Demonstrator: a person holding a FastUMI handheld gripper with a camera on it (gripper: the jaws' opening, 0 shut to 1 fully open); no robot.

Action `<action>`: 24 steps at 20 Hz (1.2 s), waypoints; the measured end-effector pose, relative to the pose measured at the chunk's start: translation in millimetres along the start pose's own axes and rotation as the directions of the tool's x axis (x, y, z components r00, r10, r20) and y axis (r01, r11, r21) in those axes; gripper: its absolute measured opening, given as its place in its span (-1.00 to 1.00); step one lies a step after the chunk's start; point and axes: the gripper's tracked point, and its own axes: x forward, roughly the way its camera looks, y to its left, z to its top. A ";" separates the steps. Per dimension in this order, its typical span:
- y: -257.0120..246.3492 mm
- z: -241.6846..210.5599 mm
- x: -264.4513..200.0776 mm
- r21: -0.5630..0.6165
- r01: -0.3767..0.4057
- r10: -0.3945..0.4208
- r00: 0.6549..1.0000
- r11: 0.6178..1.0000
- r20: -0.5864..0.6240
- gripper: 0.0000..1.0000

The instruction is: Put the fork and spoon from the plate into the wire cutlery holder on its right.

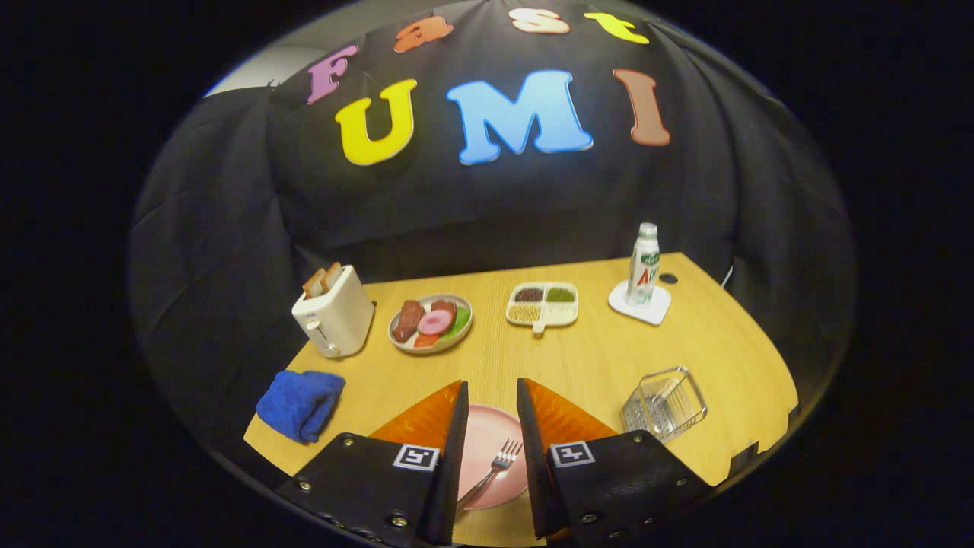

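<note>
My tool [491, 399] hangs open over the pink plate [487, 434], fork [493, 468] between its fingers, tines pointing up-right toward the wire holder [663, 403] on the table, so I drop straight down.

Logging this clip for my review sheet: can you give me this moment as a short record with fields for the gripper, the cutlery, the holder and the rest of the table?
gripper: jaws open, held above the plate, gripping nothing
plate: pink, seen between the jaws
fork: lying on the plate, tines pointing away
spoon: cannot tell, hidden if present
wire holder: right of the plate, looks empty
table: toaster with bread, blue cloth, food plate, divided dish, bottle on a coaster
task stage: fork not yet picked up
</note>
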 end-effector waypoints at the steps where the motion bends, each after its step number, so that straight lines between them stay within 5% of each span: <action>1: 1.6 -14.7 6.5 0.019 -0.001 0.001 0.999 1.000 -0.045 -0.22; 10: 11.3 -127.2 38.8 0.092 0.057 -0.018 0.925 0.994 -0.380 -0.22; 20: 14.3 -174.0 56.2 0.129 0.108 -0.027 0.860 0.986 -0.510 -0.22; 22: 15.5 -173.6 53.2 0.141 0.105 -0.014 0.848 0.984 -0.530 -0.49; 24: 13.0 -172.6 54.0 0.151 0.122 -0.023 0.847 0.981 -0.531 -0.50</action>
